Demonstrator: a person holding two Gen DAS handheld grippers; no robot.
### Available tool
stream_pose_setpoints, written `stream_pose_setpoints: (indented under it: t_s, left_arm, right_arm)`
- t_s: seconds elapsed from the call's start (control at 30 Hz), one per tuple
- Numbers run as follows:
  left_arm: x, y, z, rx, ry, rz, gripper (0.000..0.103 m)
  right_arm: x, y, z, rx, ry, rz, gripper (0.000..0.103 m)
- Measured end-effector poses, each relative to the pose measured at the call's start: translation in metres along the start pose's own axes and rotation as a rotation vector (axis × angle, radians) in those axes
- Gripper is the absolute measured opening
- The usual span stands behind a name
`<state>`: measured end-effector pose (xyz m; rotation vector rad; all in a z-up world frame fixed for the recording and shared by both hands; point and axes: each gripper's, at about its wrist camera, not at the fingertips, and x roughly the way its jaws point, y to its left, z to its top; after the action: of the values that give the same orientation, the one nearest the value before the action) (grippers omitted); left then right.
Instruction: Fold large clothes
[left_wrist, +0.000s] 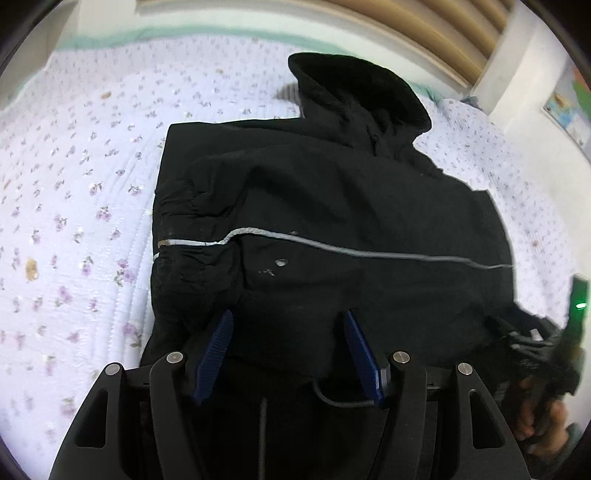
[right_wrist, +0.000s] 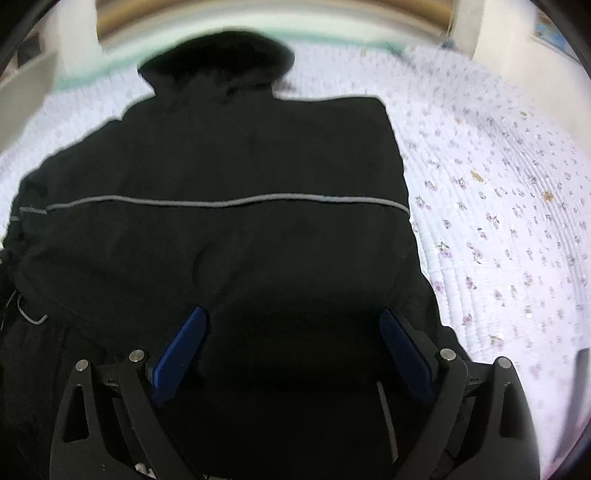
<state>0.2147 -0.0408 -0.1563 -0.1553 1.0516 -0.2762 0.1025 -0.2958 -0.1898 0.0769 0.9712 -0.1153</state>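
Observation:
A large black hooded jacket (left_wrist: 332, 206) with a thin grey stripe lies on a bed, its sleeves folded in over the body and its hood at the far end. My left gripper (left_wrist: 288, 325) is open, its blue pads (left_wrist: 218, 347) apart just above the jacket's near hem. In the right wrist view the same jacket (right_wrist: 221, 166) fills the middle. My right gripper (right_wrist: 291, 325) is open wide over the near hem, with nothing between its pads (right_wrist: 181, 350). The right gripper and the hand holding it show at the lower right of the left wrist view (left_wrist: 535, 354).
The bed has a pale lilac quilt with small flowers (left_wrist: 81, 206), which spreads to the left of the jacket and to its right (right_wrist: 509, 221). A wooden headboard (left_wrist: 436, 33) and white walls stand beyond the hood.

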Motion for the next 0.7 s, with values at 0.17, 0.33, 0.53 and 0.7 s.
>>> stream_pose_setpoints:
  t_s: [0.17,0.33,0.53,0.7]
  left_arm:
    - [-0.065,-0.003,0.056,-0.061,-0.047,-0.026,0.064]
    - [-0.105,-0.028,0.138,-0.032,-0.168,-0.029,0.064]
    - [-0.066,-0.056,0.224,0.024,-0.154,0.011,0.068]
    - [0.041,-0.045,0.282,0.007,-0.039,0.046,0.068]
  right_arm:
    - [-0.039,-0.017,0.049,0.048,0.097,0.074,0.091]
    - [-0.084,-0.030,0.125,0.044,-0.052,0.037,0.083]
    - [-0.071,-0.041,0.226,0.103,-0.137,0.081,0.081]
    - [0.007,-0.046,0.286,0.176,-0.054,0.150,0.079]
